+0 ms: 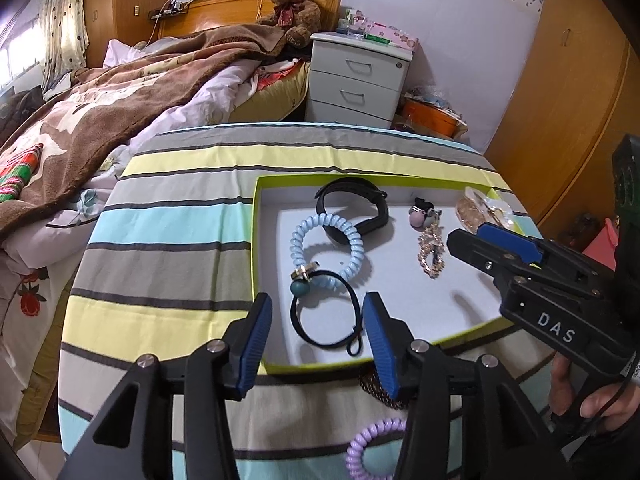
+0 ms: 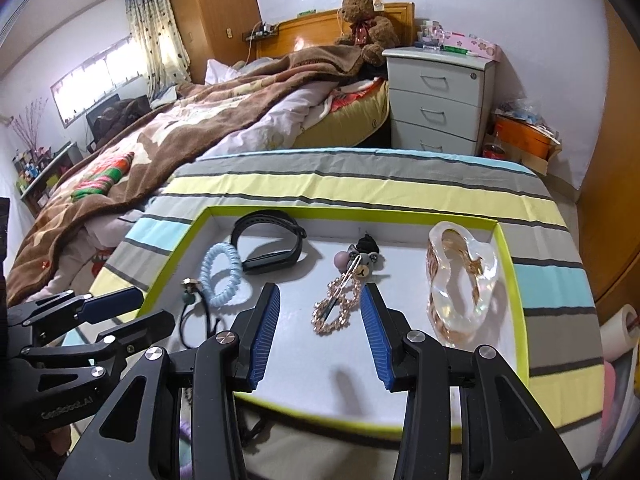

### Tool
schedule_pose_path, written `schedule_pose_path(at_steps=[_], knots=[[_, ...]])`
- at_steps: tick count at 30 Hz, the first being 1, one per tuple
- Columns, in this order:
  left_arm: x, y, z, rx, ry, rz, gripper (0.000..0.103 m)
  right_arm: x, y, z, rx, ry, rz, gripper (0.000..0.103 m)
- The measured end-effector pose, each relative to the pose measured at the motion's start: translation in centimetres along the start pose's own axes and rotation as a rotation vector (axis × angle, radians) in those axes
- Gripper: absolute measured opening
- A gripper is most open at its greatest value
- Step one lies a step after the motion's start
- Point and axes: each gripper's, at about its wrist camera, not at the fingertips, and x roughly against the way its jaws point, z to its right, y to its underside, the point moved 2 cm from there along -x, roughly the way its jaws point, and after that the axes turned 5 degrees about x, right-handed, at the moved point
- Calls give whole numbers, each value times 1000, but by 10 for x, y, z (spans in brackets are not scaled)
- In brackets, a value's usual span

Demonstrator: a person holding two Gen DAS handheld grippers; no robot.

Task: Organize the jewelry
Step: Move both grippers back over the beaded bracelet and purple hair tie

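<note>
A white tray with a lime rim (image 1: 256, 240) (image 2: 400, 226) sits on the striped tablecloth. It holds a black watch band (image 1: 352, 208) (image 2: 268, 248), a blue coil hair tie (image 1: 326, 248) (image 2: 220, 276), a black elastic with a teal bead (image 1: 324, 316) (image 2: 192, 312), a bear charm (image 1: 424, 212) (image 2: 362, 264), a gold chain clip (image 1: 432, 256) (image 2: 332, 312) and a clear glass heart dish (image 1: 480, 208) (image 2: 460, 284). My left gripper (image 1: 316, 302) (image 2: 154, 306) hangs open above the black elastic. My right gripper (image 2: 320, 292) (image 1: 466, 236) hangs open above the gold clip, which lies flat on the tray floor.
Outside the tray's near edge, a purple coil hair tie (image 1: 372, 444) and a brown chain (image 1: 380, 390) lie on the cloth. A bed with a brown blanket (image 2: 200, 120), a teddy bear (image 2: 364, 20) and a white nightstand (image 2: 436, 96) stand beyond the table; a wooden wardrobe (image 1: 560, 120) is at the right.
</note>
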Motion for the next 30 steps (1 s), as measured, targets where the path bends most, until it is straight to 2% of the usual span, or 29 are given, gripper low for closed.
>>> schedule_pose_path(at_steps=[10,19,30], knots=[[31,26,-15,25,16,41,54,26,33,-10,-18,-44,20,47],[39,51,-30,59,14,36,54,12,58,-26,-28,-100,-50,48],[43,64,-41,77,24,31,54,-10,62,-49,31,-89,-99,48]])
